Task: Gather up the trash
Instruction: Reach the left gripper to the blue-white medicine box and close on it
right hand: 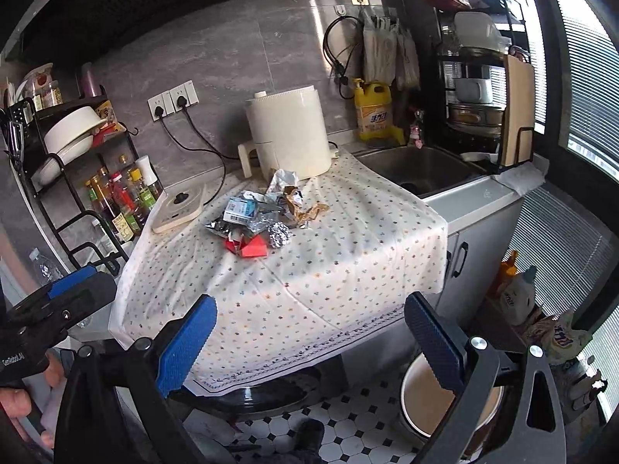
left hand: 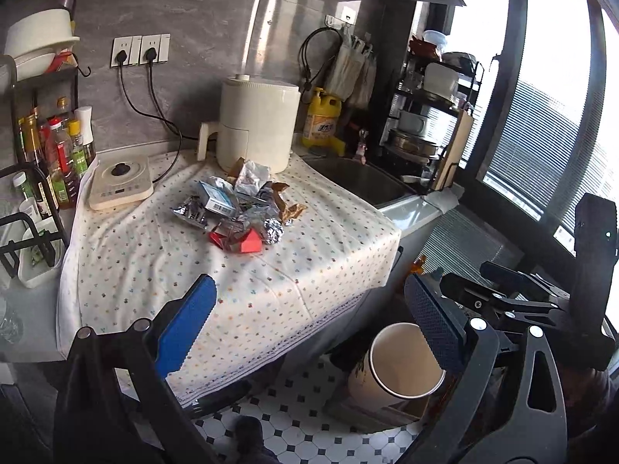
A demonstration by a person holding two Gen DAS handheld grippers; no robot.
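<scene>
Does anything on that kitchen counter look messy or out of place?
Yes: a heap of crumpled foil, wrappers and a torn red carton lies mid-counter on the dotted white cloth, in front of the cream air fryer. Nothing looks spilled.

Two black grippers, blue pads

Left gripper (left hand: 309, 324) and right gripper (right hand: 309, 342) — black linkage arms, silver screws, ribbed blue finger pads (right hand: 185, 344) — bare skin at the edge.

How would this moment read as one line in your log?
phase: approach | left gripper: open, empty | right gripper: open, empty | trash pile: untouched on tablecloth | bin: on floor
</scene>
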